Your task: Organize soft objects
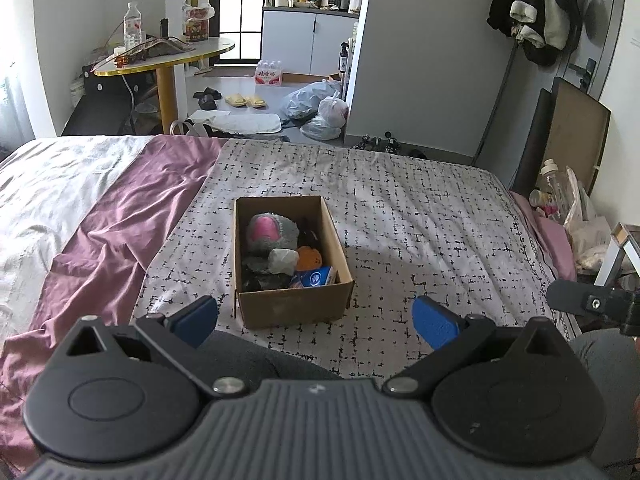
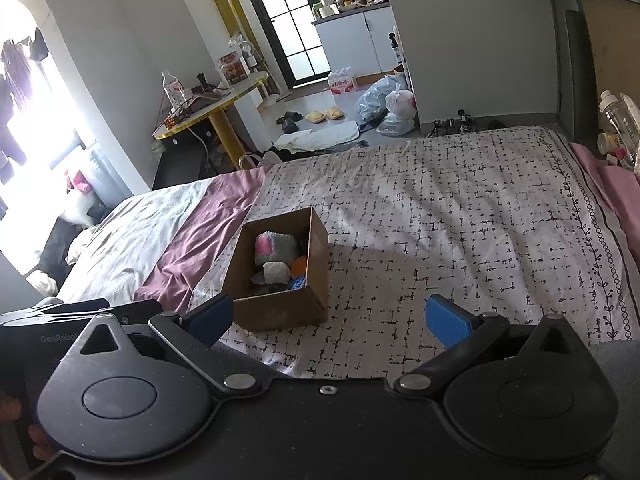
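Nearby, cardboard box (image 1: 291, 304) of soft toys on patterned bedspread (image 1: 420, 216), left claw (image 1: 316, 322) released, right claw (image 2: 328, 320) released, both empty.

You face a bed (image 1: 400, 208) under a grid-print sheet (image 2: 440, 208), with a mauve blanket (image 1: 132, 208) and a pale cover (image 1: 44, 196) to its left. Beyond it stand white walls (image 1: 424, 52), a grey floor (image 1: 272, 96) and a round table (image 1: 168, 54) on a yellow leg — daylight floods an arched window (image 2: 24, 92). A black-framed door (image 2: 296, 20) adjoins white cabinets (image 1: 308, 38); slippers (image 1: 245, 100) and bags (image 1: 316, 108) lie on the floor.
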Action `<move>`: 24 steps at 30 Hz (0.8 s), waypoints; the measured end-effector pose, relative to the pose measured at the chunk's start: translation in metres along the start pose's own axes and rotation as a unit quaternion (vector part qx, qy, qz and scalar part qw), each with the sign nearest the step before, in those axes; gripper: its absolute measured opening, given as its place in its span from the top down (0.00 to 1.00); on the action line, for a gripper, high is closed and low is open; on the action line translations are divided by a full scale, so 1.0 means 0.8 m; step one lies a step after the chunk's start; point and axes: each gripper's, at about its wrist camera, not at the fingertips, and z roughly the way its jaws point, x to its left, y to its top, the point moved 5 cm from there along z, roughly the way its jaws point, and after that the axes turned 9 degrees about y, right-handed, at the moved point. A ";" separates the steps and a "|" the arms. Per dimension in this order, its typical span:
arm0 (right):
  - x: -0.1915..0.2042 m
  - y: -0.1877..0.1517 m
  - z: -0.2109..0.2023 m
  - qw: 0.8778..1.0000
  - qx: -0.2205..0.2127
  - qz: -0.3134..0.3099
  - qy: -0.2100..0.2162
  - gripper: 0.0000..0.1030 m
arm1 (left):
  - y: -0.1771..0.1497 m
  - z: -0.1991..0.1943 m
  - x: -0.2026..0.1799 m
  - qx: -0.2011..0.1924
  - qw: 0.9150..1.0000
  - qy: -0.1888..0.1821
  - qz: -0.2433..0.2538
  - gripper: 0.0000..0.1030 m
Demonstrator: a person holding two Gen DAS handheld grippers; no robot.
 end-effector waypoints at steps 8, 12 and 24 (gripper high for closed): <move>0.003 -0.002 0.002 1.000 0.001 -0.004 0.003 0.00 | -0.002 0.001 -0.004 0.003 1.000 -0.004 -0.001 0.00; 0.005 -0.003 0.002 1.000 0.002 -0.010 0.002 0.00 | -0.003 0.001 -0.004 0.003 1.000 -0.002 -0.001 0.00; 0.012 -0.001 -0.001 1.000 -0.001 -0.021 0.008 0.00 | -0.001 -0.003 0.002 -0.002 1.000 -0.001 -0.005 0.00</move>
